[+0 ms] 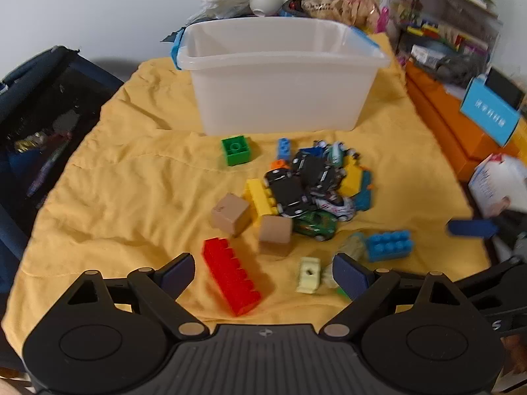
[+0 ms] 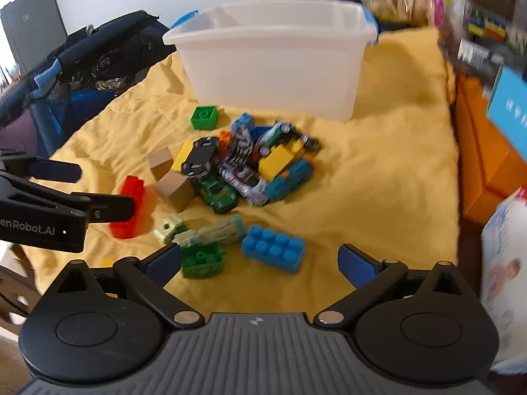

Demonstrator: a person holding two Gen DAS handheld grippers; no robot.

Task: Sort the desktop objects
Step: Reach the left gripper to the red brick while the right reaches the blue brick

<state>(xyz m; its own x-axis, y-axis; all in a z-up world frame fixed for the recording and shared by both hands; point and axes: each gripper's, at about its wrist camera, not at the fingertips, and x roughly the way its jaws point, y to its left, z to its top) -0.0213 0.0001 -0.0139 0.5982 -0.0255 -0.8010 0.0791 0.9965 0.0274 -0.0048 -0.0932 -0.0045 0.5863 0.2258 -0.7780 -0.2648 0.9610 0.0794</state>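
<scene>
Both grippers hover above the near edge of a tabletop covered by a yellow cloth (image 1: 131,171), each with its fingers spread wide and holding nothing. The left gripper (image 1: 263,271) sits over a long red brick (image 1: 230,276), which lies between its fingers below. The right gripper (image 2: 260,260) hangs over a blue brick (image 2: 273,251) and a green brick (image 2: 202,260) near the front edge.

A pile of toy cars (image 1: 306,187) and mixed bricks lies in the middle of the cloth, with two tan cubes (image 1: 230,214) just left of it and a small green block (image 1: 236,150) beyond. A translucent white bin (image 1: 280,75) stands at the far edge, empty as far as can be seen. Clutter lines the far and right edges.
</scene>
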